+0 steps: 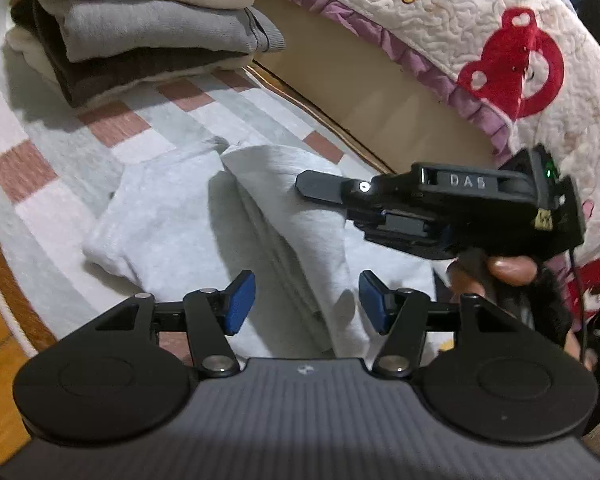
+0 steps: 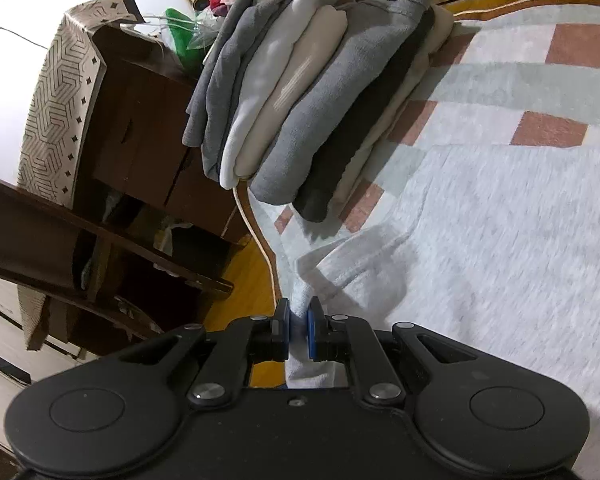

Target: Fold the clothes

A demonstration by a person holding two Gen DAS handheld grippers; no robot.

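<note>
A light grey garment (image 1: 172, 224) lies partly folded on the checked bed cover (image 1: 28, 120). My left gripper (image 1: 306, 300) is open and empty, just above the garment's near fold. My right gripper (image 1: 316, 188) reaches in from the right over the garment. In the right wrist view my right gripper (image 2: 299, 328) is shut on an edge of the light grey garment (image 2: 480, 240), which runs up between the blue pads (image 2: 313, 328).
A stack of folded clothes (image 1: 148, 28), grey, cream and dark, stands at the back of the bed; it also shows in the right wrist view (image 2: 320, 92). A quilted blanket with red bears (image 1: 500, 40) lies to the right. A dark wooden shelf (image 2: 120, 200) stands beside the bed.
</note>
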